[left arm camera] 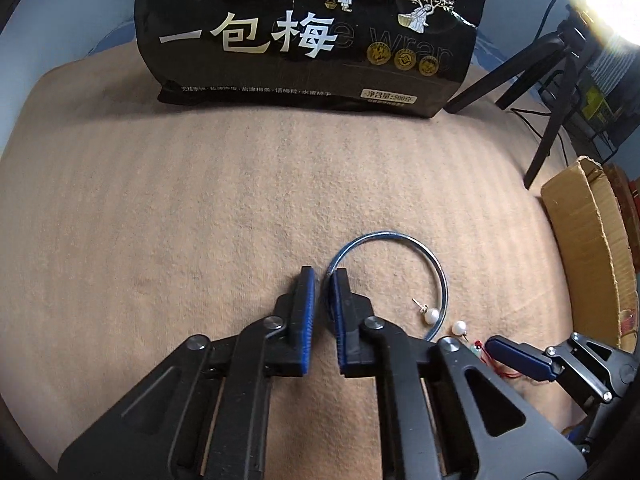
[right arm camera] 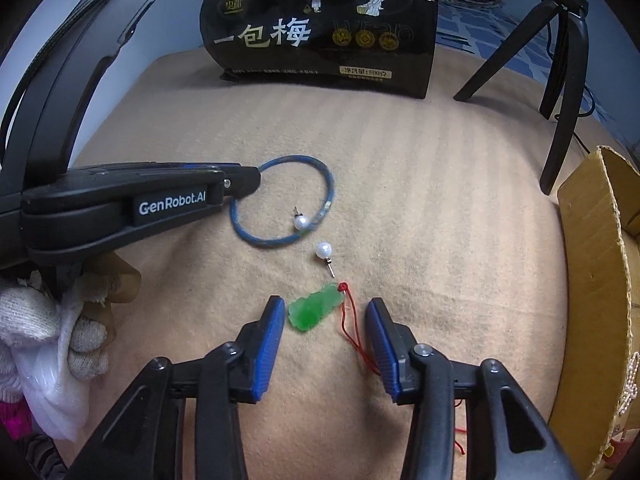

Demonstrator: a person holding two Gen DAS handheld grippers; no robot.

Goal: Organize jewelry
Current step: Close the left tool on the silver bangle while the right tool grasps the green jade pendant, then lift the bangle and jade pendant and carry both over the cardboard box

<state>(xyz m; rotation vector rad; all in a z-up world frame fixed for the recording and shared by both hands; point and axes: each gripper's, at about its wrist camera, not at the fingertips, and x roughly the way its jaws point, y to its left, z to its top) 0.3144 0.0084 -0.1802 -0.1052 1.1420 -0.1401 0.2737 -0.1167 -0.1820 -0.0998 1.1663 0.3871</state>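
A blue bangle (left arm camera: 400, 240) lies on the tan cloth; it also shows in the right wrist view (right arm camera: 280, 200). My left gripper (left arm camera: 325, 276) is nearly shut around the bangle's left rim, which sits between the blue pads. Two pearl earrings (left arm camera: 430, 315) (left arm camera: 459, 327) lie by the bangle, one inside it (right arm camera: 301, 222) and one outside (right arm camera: 323, 249). A green jade pendant (right arm camera: 316, 307) on a red cord (right arm camera: 352, 320) lies between the wide-open fingers of my right gripper (right arm camera: 325, 312), which also shows in the left wrist view (left arm camera: 516, 354).
A black snack bag (left arm camera: 312, 32) stands at the far edge of the cloth. A black tripod (right arm camera: 560, 60) stands back right. An open cardboard box (right arm camera: 596, 280) sits at the right edge. A gloved hand (right arm camera: 60, 328) holds the left gripper.
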